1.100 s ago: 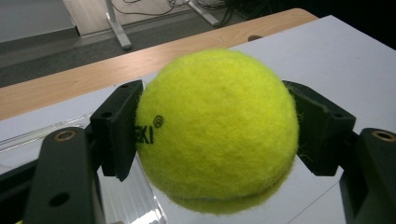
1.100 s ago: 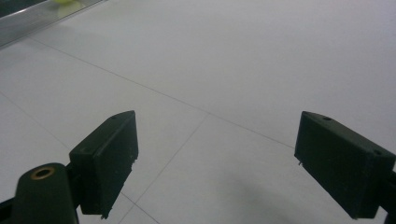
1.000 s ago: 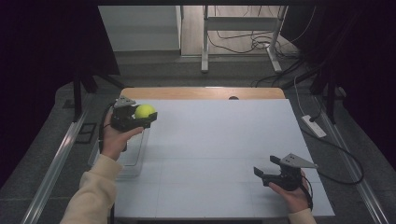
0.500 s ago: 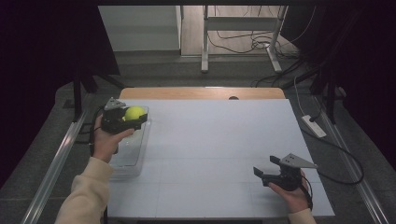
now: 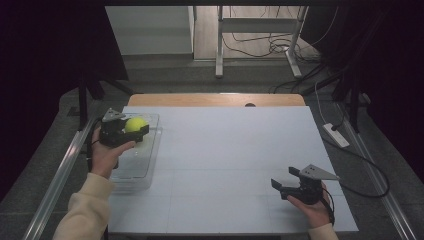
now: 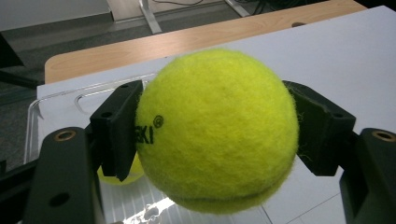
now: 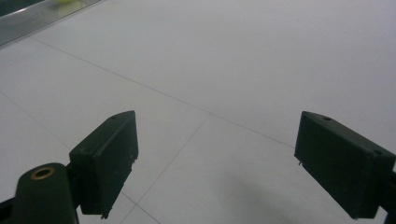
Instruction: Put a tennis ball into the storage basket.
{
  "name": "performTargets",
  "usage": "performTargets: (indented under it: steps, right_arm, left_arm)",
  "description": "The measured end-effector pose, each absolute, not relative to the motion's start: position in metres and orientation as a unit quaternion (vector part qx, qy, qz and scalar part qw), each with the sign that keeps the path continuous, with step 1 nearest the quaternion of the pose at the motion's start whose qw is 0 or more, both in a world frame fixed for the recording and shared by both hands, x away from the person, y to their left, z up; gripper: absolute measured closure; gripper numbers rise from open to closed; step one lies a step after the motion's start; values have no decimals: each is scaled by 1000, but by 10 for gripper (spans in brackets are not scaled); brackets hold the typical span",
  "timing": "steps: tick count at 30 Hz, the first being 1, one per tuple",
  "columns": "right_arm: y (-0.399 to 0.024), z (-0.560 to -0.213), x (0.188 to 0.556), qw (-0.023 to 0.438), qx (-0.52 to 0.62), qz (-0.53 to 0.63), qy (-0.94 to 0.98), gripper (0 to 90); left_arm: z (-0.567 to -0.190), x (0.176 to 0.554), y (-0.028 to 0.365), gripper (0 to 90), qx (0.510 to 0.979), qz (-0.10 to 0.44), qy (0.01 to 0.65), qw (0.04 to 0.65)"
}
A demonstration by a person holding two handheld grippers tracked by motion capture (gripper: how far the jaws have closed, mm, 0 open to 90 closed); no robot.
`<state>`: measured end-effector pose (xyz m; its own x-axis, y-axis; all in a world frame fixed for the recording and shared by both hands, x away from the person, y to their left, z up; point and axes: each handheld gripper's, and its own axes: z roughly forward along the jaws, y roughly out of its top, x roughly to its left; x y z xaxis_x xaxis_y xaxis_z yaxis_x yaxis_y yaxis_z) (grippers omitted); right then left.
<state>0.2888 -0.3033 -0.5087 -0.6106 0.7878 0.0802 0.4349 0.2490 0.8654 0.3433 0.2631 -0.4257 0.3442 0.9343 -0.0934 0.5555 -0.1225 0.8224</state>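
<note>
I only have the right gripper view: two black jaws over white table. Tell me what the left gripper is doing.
Observer: The left gripper is shut on a yellow tennis ball, over a clear plastic tray at the table's left edge.
Operator: Say whether the tray already holds anything.
Observer: In the left gripper view, a second yellow ball lies in the tray beneath the held one.
Operator: Give me my own gripper's position.
Observer: The right gripper sits low at the near right of the white table, jaws open with nothing between them, far from the tray.
</note>
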Motion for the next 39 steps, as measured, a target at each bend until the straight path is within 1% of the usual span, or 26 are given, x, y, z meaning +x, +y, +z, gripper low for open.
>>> performTargets:
  steps: [16, 39]
  right_arm:
    - [-302, -509, 289, 188, 398, 464, 769, 134]
    - [-303, -510, 289, 189, 400, 463, 768, 133]
  left_arm:
    - [-438, 337, 286, 268, 700, 235, 549, 393]
    - [-451, 334, 307, 268, 694, 228, 576, 366]
